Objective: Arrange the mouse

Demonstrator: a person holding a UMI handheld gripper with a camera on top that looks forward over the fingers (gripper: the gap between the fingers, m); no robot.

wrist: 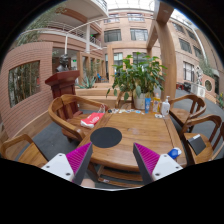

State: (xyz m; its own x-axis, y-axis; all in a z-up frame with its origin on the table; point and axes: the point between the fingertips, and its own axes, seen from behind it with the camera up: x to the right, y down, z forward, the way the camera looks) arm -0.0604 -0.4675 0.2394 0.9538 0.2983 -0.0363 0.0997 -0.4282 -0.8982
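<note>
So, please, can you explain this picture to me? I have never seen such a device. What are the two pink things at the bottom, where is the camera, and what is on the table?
There is one picture, taken by a wide-angle camera that rides on a hand-held gripper and looks forward along its two fingers. A person carries this tool; there is no robot arm. The pink shapes are pads on the inner faces of the fingers. The fingers stand open, and nothing is held between them.

Just ahead lies a round wooden table in a courtyard with brick buildings. On it are a round black mouse pad, a red object at its far left edge, and some bottles near a potted plant. Wooden chairs stand around. I cannot make out a mouse with certainty.
</note>
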